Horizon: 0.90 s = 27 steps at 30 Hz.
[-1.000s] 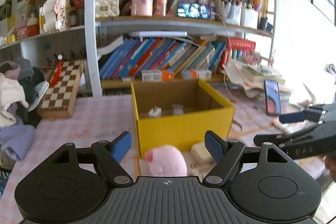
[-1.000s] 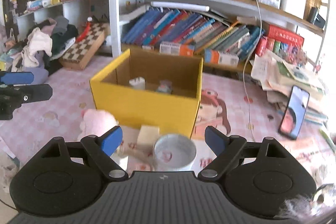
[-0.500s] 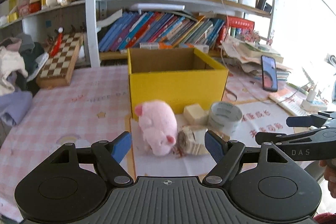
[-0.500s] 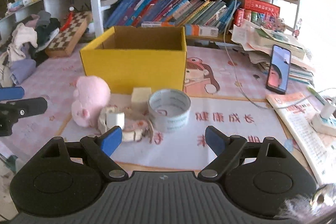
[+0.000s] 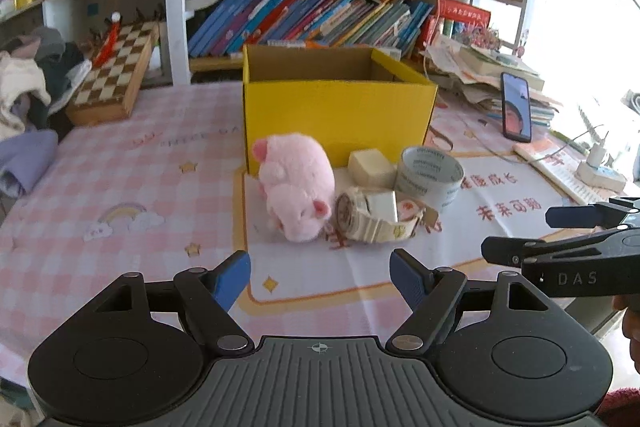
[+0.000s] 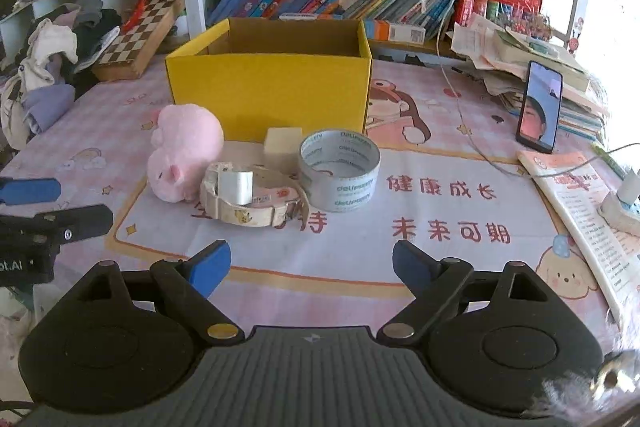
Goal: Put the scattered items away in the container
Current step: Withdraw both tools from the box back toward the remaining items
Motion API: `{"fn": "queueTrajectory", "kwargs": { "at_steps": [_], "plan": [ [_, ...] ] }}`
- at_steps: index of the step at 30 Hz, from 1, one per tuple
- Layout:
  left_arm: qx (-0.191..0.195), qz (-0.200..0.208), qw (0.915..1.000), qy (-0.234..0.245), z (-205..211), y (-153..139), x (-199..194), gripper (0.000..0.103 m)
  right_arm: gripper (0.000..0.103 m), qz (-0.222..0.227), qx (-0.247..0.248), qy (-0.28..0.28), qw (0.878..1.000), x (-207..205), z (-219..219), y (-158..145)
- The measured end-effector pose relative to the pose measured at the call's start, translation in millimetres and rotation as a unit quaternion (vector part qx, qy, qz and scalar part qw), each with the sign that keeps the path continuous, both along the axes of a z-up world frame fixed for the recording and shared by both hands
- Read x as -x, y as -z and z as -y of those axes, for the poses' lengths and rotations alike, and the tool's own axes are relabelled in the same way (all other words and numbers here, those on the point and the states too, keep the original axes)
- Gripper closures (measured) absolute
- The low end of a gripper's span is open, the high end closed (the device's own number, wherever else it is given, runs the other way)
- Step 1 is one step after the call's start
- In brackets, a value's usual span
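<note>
The pink plush pig lies on the counter against the yellow box — long axis toward the left gripper, which is empty, spread wide. The right gripper is opening, empty.

— How many loose things do I have in front of the yellow box?

— Four: one pink plush toy, one pale block just beside the box's front wall, one roll of tape, and one white wristwatch.

— And the box itself?

— One, open at the top.

— Anything else countable near the box?

— One chessboard to its left, one phone propped up to its right. And my two grippers, the left gripper and the right gripper.
</note>
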<state>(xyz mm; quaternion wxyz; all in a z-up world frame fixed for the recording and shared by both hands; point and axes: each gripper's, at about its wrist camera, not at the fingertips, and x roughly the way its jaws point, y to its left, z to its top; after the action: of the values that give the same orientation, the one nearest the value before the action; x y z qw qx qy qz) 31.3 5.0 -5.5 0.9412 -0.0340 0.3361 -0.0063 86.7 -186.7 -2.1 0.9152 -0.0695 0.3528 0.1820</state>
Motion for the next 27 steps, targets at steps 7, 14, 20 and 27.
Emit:
{"fn": "queueTrajectory", "kwargs": {
  "at_steps": [7,14,20,27],
  "plan": [
    [-0.005,-0.002,1.0000,0.007,3.4,2.8,-1.5,0.024,0.015,-0.009,0.004,0.007,1.000,0.1,1.8,6.7],
    [-0.008,-0.006,0.9999,0.006,1.7,4.1,-5.4,0.024,0.015,-0.017,0.000,0.019,1.000,-6.6,6.5,8.3],
    [-0.005,-0.005,0.9999,0.010,0.8,3.0,-8.6,0.024,0.015,-0.014,0.001,0.015,1.000,-10.3,4.5,6.4],
    [-0.008,-0.003,0.9999,0.015,2.4,2.3,-9.4,0.024,0.015,-0.012,0.003,0.010,1.000,-11.3,1.3,4.4]
  ]
}}
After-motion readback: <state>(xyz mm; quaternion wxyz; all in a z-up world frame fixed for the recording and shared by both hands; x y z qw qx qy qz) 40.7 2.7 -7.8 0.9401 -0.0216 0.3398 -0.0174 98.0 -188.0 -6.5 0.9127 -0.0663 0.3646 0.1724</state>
